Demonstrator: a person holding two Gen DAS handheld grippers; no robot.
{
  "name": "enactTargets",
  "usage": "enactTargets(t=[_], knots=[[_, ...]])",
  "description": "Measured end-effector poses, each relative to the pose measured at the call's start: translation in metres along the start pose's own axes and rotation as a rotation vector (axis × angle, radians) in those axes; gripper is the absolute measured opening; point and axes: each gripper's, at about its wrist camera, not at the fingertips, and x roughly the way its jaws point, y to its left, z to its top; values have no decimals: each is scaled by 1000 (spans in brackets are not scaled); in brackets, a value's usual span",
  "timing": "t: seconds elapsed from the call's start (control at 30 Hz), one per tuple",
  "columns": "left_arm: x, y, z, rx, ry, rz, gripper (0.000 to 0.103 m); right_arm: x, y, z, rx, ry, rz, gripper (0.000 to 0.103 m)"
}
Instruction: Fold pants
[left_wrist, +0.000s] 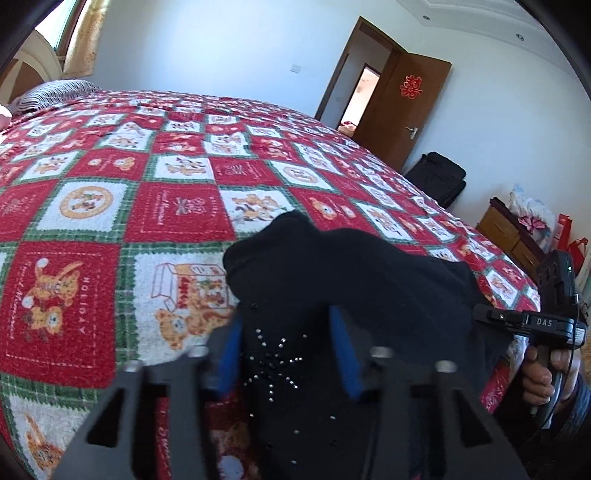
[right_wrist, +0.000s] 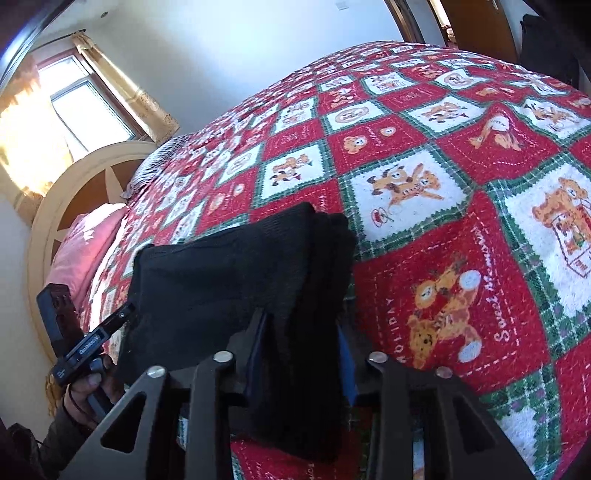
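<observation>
Both grippers are on the black pants (left_wrist: 354, 280), held up just above the patchwork bedspread (left_wrist: 110, 221) near its front edge. The left gripper (left_wrist: 288, 354) pinches the cloth between its blue fingers (left_wrist: 345, 354), the rhinestone starburst (left_wrist: 275, 363) sitting right in the gap. The right gripper (right_wrist: 301, 354) clamps a thick bunched stack of layers. This looks like a fold being carried over: the trick now is to keep both ends level and taut, lay the far edge down first, match the edges squarely, and let go only once the cloth rests flat
</observation>
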Motion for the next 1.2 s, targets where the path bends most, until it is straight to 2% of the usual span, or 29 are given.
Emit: enactTargets(t=[0.07, 0.17, 0.27, 0.4, 0.57, 0.8, 1.03, 1.2], knots=[[-2, -4, -2, 20, -4, -9, 27, -2, 2, 0, -4, -6, 29, 28], [-4, -4, -2, 19, -9, -14, 19, -5, 3, 1, -8, -13, 42, 27], [-9, 1, -1, -11, -16, -33, 15, -11, 12, 0, -38, -34, 35, 26], [-20, 6, 2, -41, -46, -41, 14, -20, 36, 2, -127, -73, 23, 25], [-37, 9, 7, -49, -78, -41, 13, -20, 54, 10, -162, -79, 38, 25], [-76, 36, 13, -86, -165, 40, 13, 12, 96, 39, -200, -56, 112, 25], [-124, 84, 18, -138, -268, 202, 13, 76, 177, 69, -301, -25, 226, 25], [-133, 125, 17, -193, -293, 302, 13, 130, 219, 74, -340, 8, 269, 25]])
